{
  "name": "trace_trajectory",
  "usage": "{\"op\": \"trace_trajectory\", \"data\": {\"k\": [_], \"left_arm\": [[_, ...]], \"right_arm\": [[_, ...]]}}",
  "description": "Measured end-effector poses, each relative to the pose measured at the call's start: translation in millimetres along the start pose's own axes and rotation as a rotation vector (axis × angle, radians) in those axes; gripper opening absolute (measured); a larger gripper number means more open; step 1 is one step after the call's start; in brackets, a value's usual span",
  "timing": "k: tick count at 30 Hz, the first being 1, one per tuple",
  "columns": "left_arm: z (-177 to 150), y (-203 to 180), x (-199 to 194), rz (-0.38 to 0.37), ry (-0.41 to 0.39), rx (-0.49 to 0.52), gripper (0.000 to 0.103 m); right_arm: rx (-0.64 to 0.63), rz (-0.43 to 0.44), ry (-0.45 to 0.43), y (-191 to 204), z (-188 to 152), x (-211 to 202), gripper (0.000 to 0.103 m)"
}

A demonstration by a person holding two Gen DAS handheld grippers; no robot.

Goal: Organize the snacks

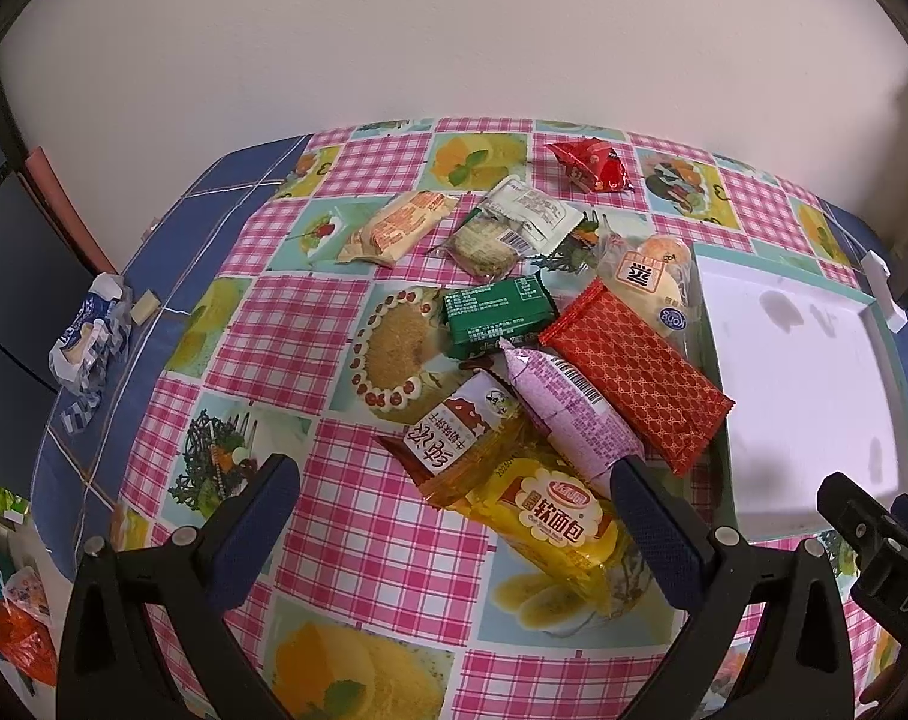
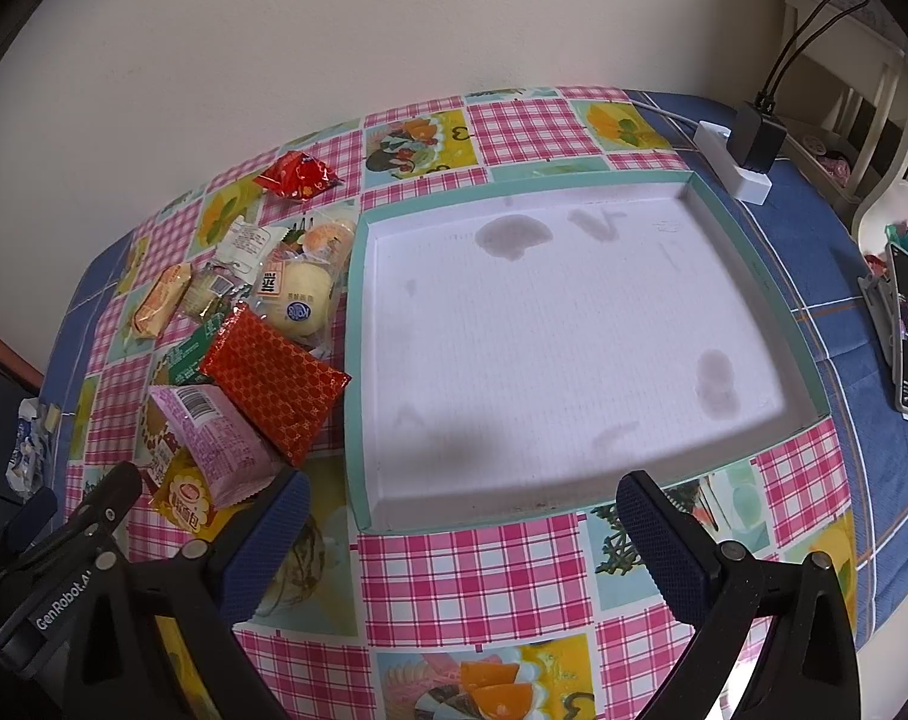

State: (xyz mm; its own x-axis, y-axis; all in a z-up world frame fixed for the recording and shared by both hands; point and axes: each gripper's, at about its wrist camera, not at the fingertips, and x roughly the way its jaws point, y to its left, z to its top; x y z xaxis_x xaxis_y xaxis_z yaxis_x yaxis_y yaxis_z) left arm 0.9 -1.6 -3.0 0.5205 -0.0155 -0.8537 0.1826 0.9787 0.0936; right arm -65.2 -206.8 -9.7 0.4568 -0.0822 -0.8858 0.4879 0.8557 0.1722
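While both hand-held grippers hover low over the pink-checked, fruit-printed tablecloth (image 1: 358, 534), neither grasps anything: the left gripper (image 1: 454, 498) has its dark blue-padded fingers spread wide, and the right gripper (image 2: 463, 516) is spread the same way. Between the left gripper's fingers, just ahead of the tips, lies a yellow plastic soft-bread packet with a red logo (image 1: 544, 510), and the right-hand fingertip touches or overlaps the lower end of a pale purple wrapped snack bar with a barcode (image 1: 565, 414); I cannot tell whether they are in contact. A brown-and-white biscuit packet with red lettering (image 1: 454, 426) sits just left of the purple bar, partly on the yellow packet. Beside the purple bar on its right lies a red foil packet with a gold lattice pattern (image 1: 634, 372), and beyond it a green rectangular packet (image 1: 496, 315) and a clear bag holding pale round buns (image 1: 658, 276). Farther back rest an orange-and-cream wrapped cake (image 1: 394, 228), a clear-wrapped greenish biscuit (image 1: 484, 243), a white sachet with printed text (image 1: 538, 210) and, well apart near the wall, a small red crinkled packet (image 1: 592, 165). The right gripper faces a shallow white cardboard tray with a teal rim (image 2: 748, 252), stained but holding no snacks; the whole heap lies just left of its left edge, the red lattice packet nearest it
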Motion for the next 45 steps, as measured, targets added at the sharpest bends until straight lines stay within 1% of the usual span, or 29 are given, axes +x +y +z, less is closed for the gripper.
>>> {"op": "trace_trajectory", "data": {"k": [45], "left_arm": [[0.4,-1.6,6.8,-0.005,0.037,-0.027,0.103]], "right_arm": [[-0.005,-0.004,0.009,1.3,-2.4,-0.1,0.103]]}}
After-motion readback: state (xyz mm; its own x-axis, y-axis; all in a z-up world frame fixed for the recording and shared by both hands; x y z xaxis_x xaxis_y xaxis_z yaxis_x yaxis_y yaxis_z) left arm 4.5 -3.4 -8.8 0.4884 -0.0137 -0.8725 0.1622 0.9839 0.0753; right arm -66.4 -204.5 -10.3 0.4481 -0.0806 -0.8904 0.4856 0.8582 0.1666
